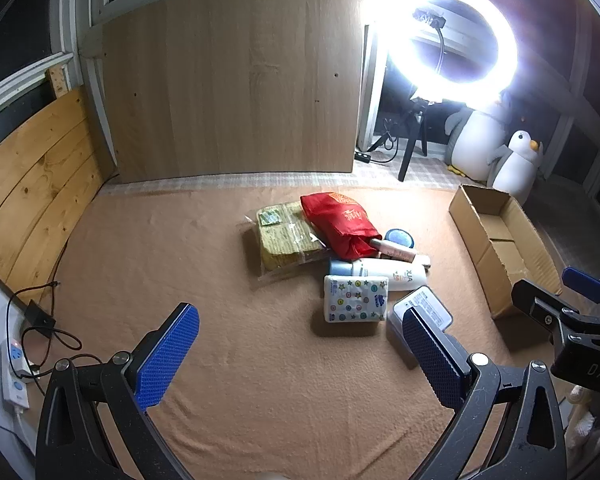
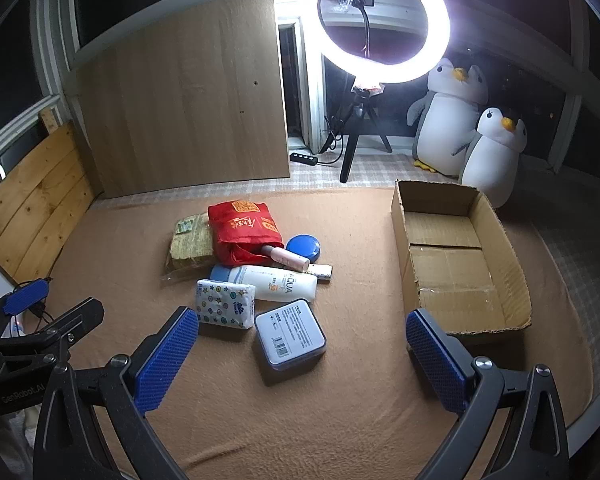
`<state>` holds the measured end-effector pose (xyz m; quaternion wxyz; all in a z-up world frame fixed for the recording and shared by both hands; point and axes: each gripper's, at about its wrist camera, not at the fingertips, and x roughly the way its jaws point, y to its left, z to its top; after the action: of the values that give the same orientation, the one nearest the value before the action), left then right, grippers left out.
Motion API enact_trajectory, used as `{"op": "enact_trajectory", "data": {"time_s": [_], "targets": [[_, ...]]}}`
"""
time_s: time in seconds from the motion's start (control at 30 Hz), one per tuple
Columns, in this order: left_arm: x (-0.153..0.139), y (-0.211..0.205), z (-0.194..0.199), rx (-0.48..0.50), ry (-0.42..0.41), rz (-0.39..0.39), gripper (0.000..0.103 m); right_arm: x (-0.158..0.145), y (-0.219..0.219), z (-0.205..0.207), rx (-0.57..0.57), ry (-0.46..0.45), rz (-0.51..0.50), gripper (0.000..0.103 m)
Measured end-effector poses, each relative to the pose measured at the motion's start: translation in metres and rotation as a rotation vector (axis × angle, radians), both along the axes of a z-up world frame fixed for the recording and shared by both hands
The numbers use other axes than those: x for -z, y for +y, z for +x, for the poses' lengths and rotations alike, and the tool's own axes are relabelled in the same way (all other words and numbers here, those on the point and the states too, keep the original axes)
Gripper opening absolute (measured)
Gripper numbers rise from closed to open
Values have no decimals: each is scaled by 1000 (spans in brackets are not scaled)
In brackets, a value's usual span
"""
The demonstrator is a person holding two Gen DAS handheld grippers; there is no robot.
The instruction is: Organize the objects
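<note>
— Tan blanket (image 2: 300,400) is seen spread under everything; what is laid on it?

— A cluster is gathered at centre frame in the right wrist view: a red pouch (image 2: 244,232), a flat yellow-green packet (image 2: 190,244) in clear wrap to its left, a blue round tin (image 2: 303,247) to its right, and a pink tube (image 2: 288,258) lying across the pouch's mouth. A white sunscreen bottle (image 2: 276,282) is laid on its side below them, with a small cream tube (image 2: 322,270) just beyond it.

— And nearer the camera?

— A star-patterned tissue pack (image 2: 226,304) is set touching the bottle, and a pale blue square case (image 2: 290,332) lies just beside the pack, lower centre.

— Where is the box?

— An open cardboard box (image 2: 512,256) is placed at right of frame, well apart from the cluster; nothing is seen inside it.

— How are the tongs held?

— The right tongs (image 2: 302,360) are spread wide, nothing gripped. The left tongs (image 1: 300,356) are likewise spread wide and hold nothing, seen from their own camera with the square case partly hidden behind one finger.

— Background?

— A lit ring light (image 2: 384,20) and two plush penguins (image 2: 448,116) are seen at upper right.
</note>
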<state>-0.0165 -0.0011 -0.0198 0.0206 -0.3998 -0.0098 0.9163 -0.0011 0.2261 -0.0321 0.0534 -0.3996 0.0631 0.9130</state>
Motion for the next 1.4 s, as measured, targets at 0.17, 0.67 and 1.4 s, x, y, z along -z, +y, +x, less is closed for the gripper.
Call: {"op": "enact_trajectory", "data": {"time_s": [0.17,0.67,1.4], "targets": [[7,-1,-4,0,-16,5,103,4,6,-1,10,-18,-18,102],[34,8,-24,47,-84,23,103,27,24,-19,12,-90,-67,102],[86,46,-49,126,-210,138,99,70,33,-71,-139,-238,-176,76]]}}
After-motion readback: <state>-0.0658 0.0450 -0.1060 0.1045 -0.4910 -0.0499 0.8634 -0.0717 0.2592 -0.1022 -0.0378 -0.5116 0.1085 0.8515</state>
